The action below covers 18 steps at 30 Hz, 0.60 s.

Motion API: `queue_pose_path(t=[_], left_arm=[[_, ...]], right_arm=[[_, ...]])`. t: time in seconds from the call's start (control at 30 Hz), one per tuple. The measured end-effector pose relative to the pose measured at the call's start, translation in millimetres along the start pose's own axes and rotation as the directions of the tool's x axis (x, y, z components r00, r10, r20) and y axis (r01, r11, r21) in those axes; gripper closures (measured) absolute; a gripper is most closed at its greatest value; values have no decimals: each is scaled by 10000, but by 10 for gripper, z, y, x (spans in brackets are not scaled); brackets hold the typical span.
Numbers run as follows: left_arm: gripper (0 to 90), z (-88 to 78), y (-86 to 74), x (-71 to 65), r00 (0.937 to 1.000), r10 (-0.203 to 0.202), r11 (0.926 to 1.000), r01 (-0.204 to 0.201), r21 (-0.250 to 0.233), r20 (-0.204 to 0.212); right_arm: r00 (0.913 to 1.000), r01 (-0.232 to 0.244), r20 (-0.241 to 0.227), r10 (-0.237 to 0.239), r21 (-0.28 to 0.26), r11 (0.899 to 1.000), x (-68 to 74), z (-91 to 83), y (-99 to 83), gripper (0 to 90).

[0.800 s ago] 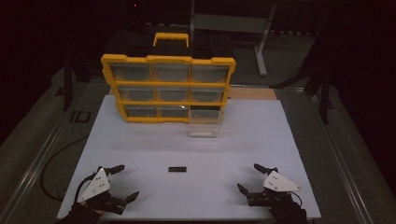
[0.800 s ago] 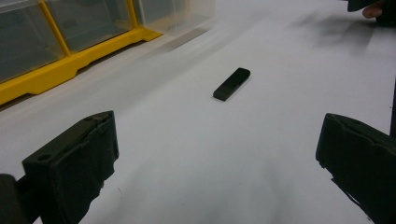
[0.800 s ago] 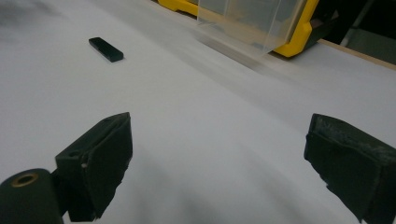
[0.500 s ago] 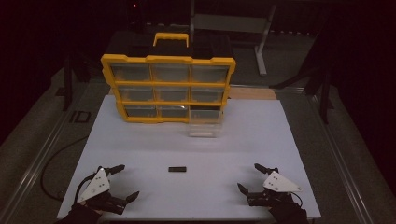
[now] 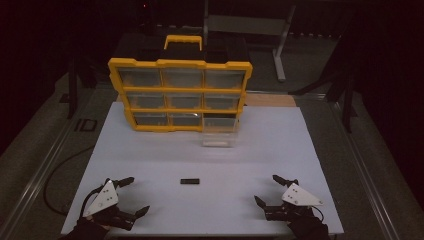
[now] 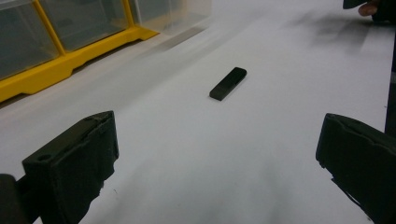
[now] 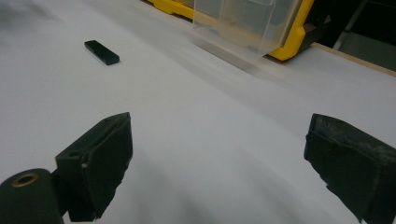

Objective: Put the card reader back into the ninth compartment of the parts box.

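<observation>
Two claws wait at the near edge of the white desk (image 5: 150, 145), and nothing is in hand yet, so I judge the work to be at its very start. At the left, the left claw (image 5: 131, 196) rests with its jaws spread wide and nothing between them. Ahead of it and to its right, the small black bar (image 5: 190, 181) lies flat on the desk, about midway between the two claws and well apart from both (it looks like the piece to be picked up). Behind it, the yellow drawer cabinet (image 5: 180, 95) stands upright, with one clear drawer (image 5: 218, 137) pulled out in front of its lower right slot. At the right, the right claw (image 5: 275, 190) is likewise spread and empty. Reaching, gripping and placing the bar all appear to remain.
</observation>
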<state>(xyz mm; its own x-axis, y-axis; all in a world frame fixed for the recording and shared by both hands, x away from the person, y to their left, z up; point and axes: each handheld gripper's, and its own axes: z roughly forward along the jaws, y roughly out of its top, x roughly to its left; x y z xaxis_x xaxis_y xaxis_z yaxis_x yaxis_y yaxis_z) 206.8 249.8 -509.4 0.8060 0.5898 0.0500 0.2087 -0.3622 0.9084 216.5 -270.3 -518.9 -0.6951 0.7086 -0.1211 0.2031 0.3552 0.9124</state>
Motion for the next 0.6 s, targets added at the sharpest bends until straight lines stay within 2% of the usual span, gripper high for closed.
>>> queue_pose_path(t=[0.27,0.4,0.47,0.6], left_arm=[[3,-45,91,-1,9997,189,9998,-188,85,-136],[3,-89,171,27,9999,108,9999,-106,116,-111],[2,-103,219,32,9995,286,9993,-282,231,-154],[2,-113,324,61,9992,400,9986,-400,337,6]], right_arm=[[10000,38,27,-38,-125,9999,10,-5,12,81],[10000,-60,29,61,-183,9998,7,-1,13,81],[10000,-64,25,64,-196,9998,8,2,13,81],[10000,-30,29,30,-174,9998,13,8,17,81]])
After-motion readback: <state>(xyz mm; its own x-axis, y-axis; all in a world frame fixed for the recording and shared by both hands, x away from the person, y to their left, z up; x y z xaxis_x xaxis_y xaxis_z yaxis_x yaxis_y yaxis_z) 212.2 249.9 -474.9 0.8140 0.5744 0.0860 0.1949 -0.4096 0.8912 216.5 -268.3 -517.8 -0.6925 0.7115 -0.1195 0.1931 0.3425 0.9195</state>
